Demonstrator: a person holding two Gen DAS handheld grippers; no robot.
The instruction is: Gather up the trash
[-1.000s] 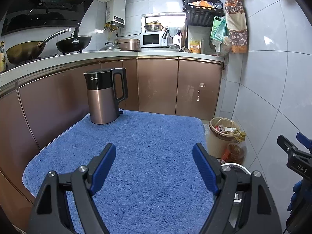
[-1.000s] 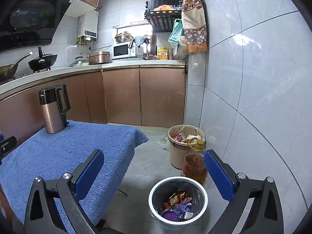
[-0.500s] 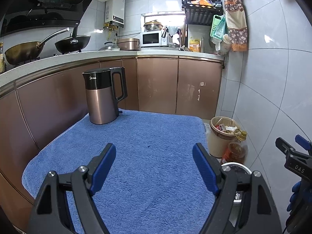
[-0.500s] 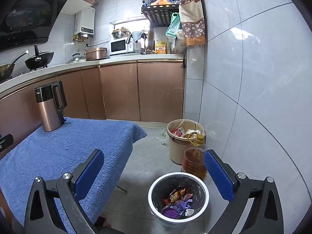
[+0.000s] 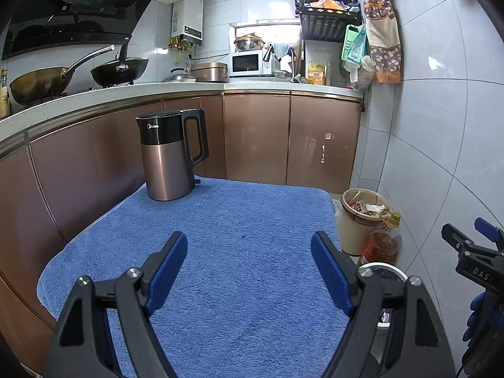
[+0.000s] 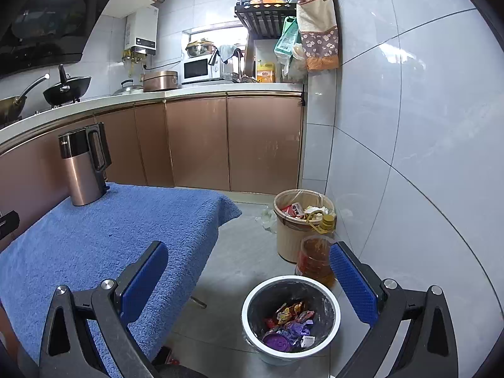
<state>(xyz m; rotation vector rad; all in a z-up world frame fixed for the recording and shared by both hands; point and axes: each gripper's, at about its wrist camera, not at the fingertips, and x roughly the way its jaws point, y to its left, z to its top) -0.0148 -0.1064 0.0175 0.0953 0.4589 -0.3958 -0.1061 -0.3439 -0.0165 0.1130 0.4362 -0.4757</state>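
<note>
A small white-rimmed trash bin (image 6: 291, 283) stands on the floor beside the table and holds several colourful wrappers (image 6: 288, 323). My right gripper (image 6: 249, 275) is open and empty above the floor, just left of and above the bin. My left gripper (image 5: 249, 263) is open and empty over the blue towel (image 5: 220, 236) that covers the table. No loose trash shows on the towel. The bin's rim (image 5: 382, 266) peeks out behind my left gripper's right finger. The right gripper (image 5: 472, 252) shows at the right edge of the left wrist view.
A copper and black kettle (image 5: 170, 157) stands at the towel's far left corner. A beige bin (image 6: 302, 220) full of rubbish and an oil bottle (image 6: 315, 260) stand by the tiled wall. Copper cabinets (image 5: 283, 138) run behind the table.
Both views have shifted only slightly. The right gripper has drifted a little so the small bin sits more centred between its fingers. Both grippers stay open.
</note>
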